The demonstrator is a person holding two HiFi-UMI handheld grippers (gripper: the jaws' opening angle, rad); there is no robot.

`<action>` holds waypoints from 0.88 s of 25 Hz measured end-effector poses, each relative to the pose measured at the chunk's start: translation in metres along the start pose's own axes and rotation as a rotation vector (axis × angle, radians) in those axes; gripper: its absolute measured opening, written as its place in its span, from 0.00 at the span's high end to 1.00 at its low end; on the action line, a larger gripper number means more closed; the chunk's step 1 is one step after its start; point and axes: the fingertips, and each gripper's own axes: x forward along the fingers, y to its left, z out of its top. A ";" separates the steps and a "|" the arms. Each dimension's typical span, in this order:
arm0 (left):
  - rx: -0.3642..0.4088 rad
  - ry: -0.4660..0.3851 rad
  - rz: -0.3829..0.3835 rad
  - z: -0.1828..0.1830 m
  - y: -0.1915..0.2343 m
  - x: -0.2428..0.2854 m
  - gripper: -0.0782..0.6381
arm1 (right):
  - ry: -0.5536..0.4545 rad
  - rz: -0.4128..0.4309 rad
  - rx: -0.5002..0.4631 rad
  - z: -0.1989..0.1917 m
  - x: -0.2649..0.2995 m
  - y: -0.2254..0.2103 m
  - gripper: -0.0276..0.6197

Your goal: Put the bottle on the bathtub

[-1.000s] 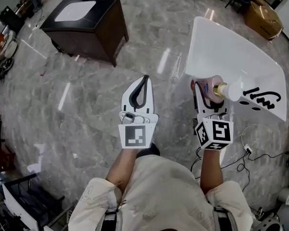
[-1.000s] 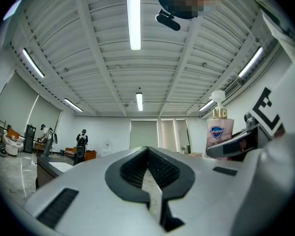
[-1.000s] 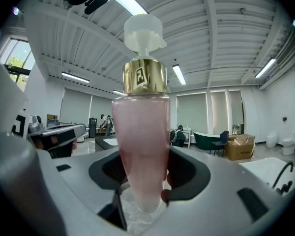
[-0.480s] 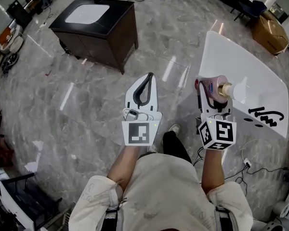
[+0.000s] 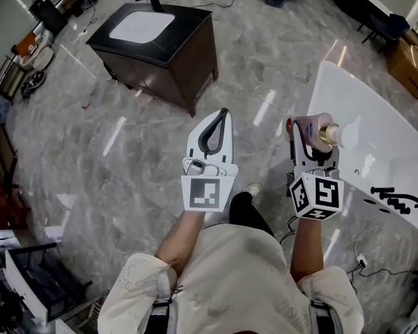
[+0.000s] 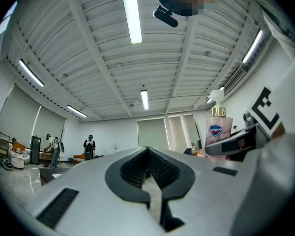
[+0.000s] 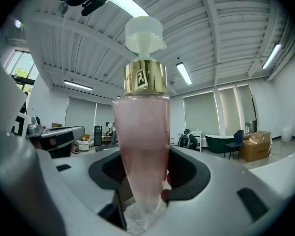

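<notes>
A pink soap bottle [image 5: 318, 130] with a gold collar and white pump lies level in my right gripper [image 5: 308, 128], which is shut on its lower body. The right gripper view has the bottle [image 7: 142, 141] standing between both jaws, pump uppermost. It hangs over the near left edge of the white bathtub [image 5: 376, 127]. My left gripper [image 5: 219, 117] is shut and empty over the marble floor; its tips meet in the left gripper view [image 6: 148, 154], where the bottle [image 6: 219, 131] shows to the right.
A dark wooden vanity with a white top [image 5: 157, 44] stands at the back left. A black fixture [image 5: 396, 202] lies on the tub's near end. A cardboard box [image 5: 412, 65] sits at the far right, cables [image 5: 366, 256] trail on the floor.
The person has walked on: the bathtub and the vanity have slid down and right in the head view. Both grippers moved along together, the right one still shut on the bottle.
</notes>
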 end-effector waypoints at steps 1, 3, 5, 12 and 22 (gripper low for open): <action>0.006 0.006 -0.002 -0.001 -0.002 0.011 0.89 | -0.001 0.004 0.009 0.000 0.008 -0.007 0.63; 0.023 0.022 -0.012 -0.005 -0.008 0.036 0.89 | -0.003 0.003 0.028 -0.003 0.025 -0.023 0.63; 0.034 0.031 -0.028 -0.008 -0.016 0.064 0.89 | -0.004 -0.011 0.048 -0.004 0.042 -0.045 0.63; 0.050 0.053 -0.133 -0.025 -0.072 0.168 0.89 | -0.006 -0.124 0.127 -0.014 0.085 -0.152 0.63; 0.070 0.063 -0.342 -0.047 -0.180 0.266 0.89 | -0.008 -0.330 0.210 -0.039 0.076 -0.286 0.63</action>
